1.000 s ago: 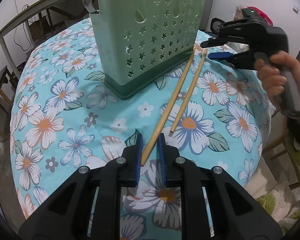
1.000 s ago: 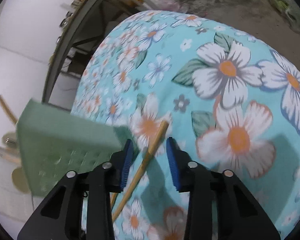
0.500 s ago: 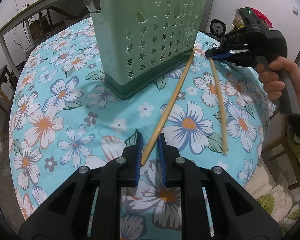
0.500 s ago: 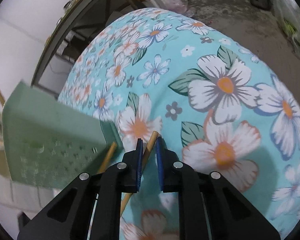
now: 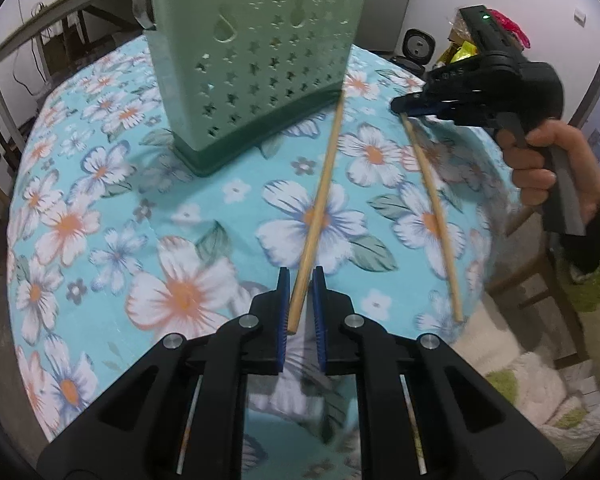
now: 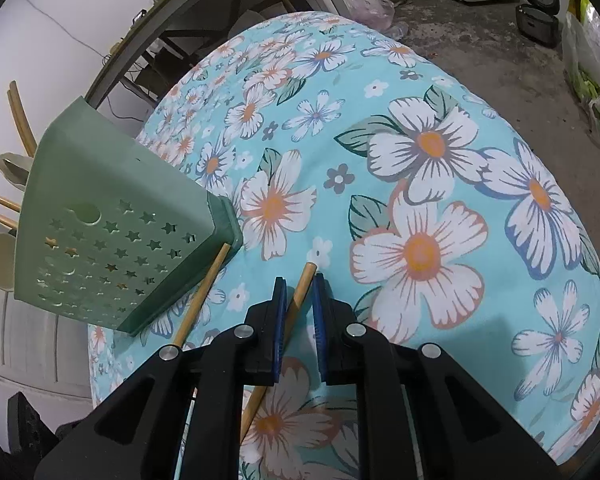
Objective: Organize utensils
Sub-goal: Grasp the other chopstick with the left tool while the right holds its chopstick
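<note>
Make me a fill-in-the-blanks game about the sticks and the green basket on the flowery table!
1. Each pair of tongs is shut on one wooden ____.
2. The basket has holes shaped like ____.
3. The left tongs grip a chopstick whose far end touches the ____.
4. The right tongs grip the other chopstick near its ____.

Missing words: chopstick; stars; basket; end

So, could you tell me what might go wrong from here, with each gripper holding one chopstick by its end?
1. The left gripper pinches its chopstick only at the near end; the long free length could pivot or slip.
2. That chopstick's far tip lies against the green holder's base and could snag or nudge it when lifted.
3. The right gripper also grips its chopstick near one end, so it may swing.
</note>
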`<move>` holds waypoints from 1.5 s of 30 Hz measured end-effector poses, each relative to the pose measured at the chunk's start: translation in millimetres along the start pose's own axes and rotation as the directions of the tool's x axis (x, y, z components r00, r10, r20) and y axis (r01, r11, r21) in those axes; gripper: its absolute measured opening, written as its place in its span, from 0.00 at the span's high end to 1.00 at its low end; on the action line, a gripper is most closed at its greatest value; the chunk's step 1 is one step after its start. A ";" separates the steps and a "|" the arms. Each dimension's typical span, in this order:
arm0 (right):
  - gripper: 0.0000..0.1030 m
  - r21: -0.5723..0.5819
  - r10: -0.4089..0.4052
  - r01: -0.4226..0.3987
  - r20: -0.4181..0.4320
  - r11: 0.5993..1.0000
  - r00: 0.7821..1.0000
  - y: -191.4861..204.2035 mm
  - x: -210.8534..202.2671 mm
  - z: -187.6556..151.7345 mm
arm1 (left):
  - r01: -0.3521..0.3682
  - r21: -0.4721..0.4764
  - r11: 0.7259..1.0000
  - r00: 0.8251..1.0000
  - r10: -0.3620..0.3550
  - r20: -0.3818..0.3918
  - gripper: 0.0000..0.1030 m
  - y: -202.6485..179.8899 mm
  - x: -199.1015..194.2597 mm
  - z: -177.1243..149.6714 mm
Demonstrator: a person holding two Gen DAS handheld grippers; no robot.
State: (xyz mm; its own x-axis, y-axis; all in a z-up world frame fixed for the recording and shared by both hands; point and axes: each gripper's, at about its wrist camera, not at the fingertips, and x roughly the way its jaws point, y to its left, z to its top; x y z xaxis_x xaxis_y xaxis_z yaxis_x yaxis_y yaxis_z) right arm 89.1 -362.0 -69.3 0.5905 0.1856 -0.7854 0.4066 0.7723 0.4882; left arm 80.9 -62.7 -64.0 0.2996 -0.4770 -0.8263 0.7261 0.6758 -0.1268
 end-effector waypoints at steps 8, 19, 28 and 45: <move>0.81 0.035 0.049 -0.049 0.007 0.998 0.999 -8.3 -6.4 -1.0 | 0.081 0.003 0.997 0.997 -0.081 -0.008 0.72 -8.1 -6.3 5.3; 0.78 0.050 0.119 -0.118 -0.026 0.992 0.993 -4.0 -17.6 -31.0 | -0.004 0.045 0.999 1.000 0.005 -0.005 0.72 -2.1 13.2 36.4; 0.78 -0.012 0.045 -0.045 -0.034 0.999 0.998 12.4 -11.3 -40.0 | -0.105 0.141 0.984 0.994 0.106 0.001 0.73 -20.8 39.8 60.3; 0.82 -0.024 0.009 -0.010 -0.013 1.000 1.000 18.7 -4.4 -41.0 | -0.113 0.139 0.984 0.993 0.116 -0.016 0.73 -33.3 57.0 63.9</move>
State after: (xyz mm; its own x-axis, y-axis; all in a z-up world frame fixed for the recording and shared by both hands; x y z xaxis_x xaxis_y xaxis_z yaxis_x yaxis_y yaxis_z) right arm 65.5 -323.5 -72.3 0.5851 0.2009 -0.7857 0.3841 0.7846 0.4867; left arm 113.3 -148.3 -71.8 0.3720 -0.3860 -0.8441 0.7666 0.6405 0.0450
